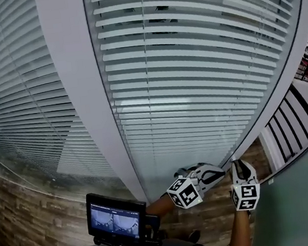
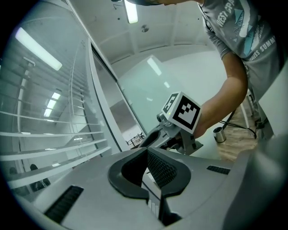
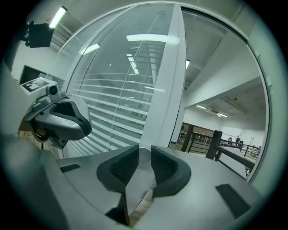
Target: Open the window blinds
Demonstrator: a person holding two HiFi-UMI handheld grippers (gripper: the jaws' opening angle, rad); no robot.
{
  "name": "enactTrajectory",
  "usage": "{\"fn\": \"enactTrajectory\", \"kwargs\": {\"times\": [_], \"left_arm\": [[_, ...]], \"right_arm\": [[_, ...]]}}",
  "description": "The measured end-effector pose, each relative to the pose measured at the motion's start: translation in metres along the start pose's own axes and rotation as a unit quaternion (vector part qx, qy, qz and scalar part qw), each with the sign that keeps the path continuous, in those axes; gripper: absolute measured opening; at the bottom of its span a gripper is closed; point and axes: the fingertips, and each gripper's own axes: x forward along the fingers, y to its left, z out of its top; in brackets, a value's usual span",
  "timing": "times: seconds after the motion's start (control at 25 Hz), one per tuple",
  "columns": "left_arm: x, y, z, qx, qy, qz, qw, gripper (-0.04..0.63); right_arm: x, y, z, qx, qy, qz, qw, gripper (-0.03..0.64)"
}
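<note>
White slatted blinds (image 1: 193,76) hang behind glass in two bays split by a pale upright frame (image 1: 84,100); the slats lie nearly flat. Both grippers sit low at the right bay's bottom corner. My left gripper (image 1: 220,170) points right along the sill, its pads (image 2: 157,168) meeting at the tips with nothing between them. My right gripper (image 1: 240,163) points up at the corner, jaws parted by a narrow gap (image 3: 144,150) through which only the frame (image 3: 164,90) shows. The left gripper (image 3: 63,119) hangs just to its left. Thin blind cords (image 3: 135,81) run down the slats.
A small screen rig (image 1: 117,219) sits at my chest. Wood-look floor (image 1: 26,219) lies below the glass, with a frosted panel (image 1: 302,196) at right. A dark railing (image 3: 216,143) shows beyond the window. A metal cup (image 2: 219,134) stands on the floor.
</note>
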Motion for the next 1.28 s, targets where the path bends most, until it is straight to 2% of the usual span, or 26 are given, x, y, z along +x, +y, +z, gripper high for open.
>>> {"fn": "enactTrajectory", "kwargs": {"times": [0.08,0.28,0.36,0.48,0.72,0.84,0.92,0.96,1.0,1.08,1.12,1.16,1.2,1.28], "left_arm": [[0.001,0.001,-0.003,0.000,-0.001,-0.004,1.0000,0.000],[0.000,0.002,-0.006,-0.001,-0.003,-0.009,1.0000,0.000],[0.000,0.002,-0.004,-0.005,-0.007,-0.010,0.9999,0.000],[0.000,0.001,0.001,-0.005,-0.011,-0.012,0.9999,0.000],[-0.001,-0.001,0.000,-0.013,-0.005,-0.007,0.9999,0.000],[-0.002,0.000,-0.004,-0.019,-0.002,-0.004,0.9998,0.000],[-0.003,0.000,-0.006,-0.023,-0.001,-0.002,0.9997,0.000],[-0.003,-0.001,-0.008,-0.025,0.000,-0.001,0.9997,0.000],[-0.004,-0.002,-0.010,-0.026,0.000,-0.001,0.9997,0.000],[-0.004,-0.005,-0.015,-0.025,0.002,0.000,0.9997,0.000],[-0.004,-0.007,-0.018,-0.025,0.002,0.000,0.9997,0.000],[-0.003,-0.008,-0.021,-0.025,0.003,0.000,0.9997,0.000],[-0.003,-0.008,-0.022,-0.024,0.004,0.000,0.9997,0.000],[-0.003,-0.006,-0.019,-0.023,0.004,-0.001,0.9997,0.000]], "right_arm": [[0.004,0.000,-0.001,0.007,-0.002,-0.003,1.000,0.056],[0.007,0.003,-0.002,0.031,-0.003,-0.006,1.000,0.060],[0.007,0.005,-0.005,0.055,0.000,-0.004,0.999,0.114],[0.009,0.004,-0.005,0.085,-0.010,-0.005,0.996,0.127],[0.018,-0.003,-0.007,0.058,0.005,-0.028,0.998,0.123],[0.018,0.000,-0.005,-0.001,0.014,-0.041,0.999,0.121],[0.018,0.004,-0.006,-0.075,0.031,-0.055,0.995,0.121],[0.019,0.006,-0.007,-0.125,0.041,-0.064,0.989,0.120],[0.019,0.009,-0.009,-0.187,0.053,-0.076,0.978,0.120],[0.021,0.015,-0.016,-0.325,0.078,-0.103,0.937,0.120],[0.022,0.018,-0.019,-0.369,0.084,-0.111,0.919,0.120],[0.023,0.019,-0.022,-0.385,0.084,-0.113,0.912,0.120],[0.024,0.020,-0.022,-0.381,0.081,-0.109,0.914,0.120],[0.023,0.018,-0.018,-0.340,0.072,-0.095,0.933,0.120]]}}
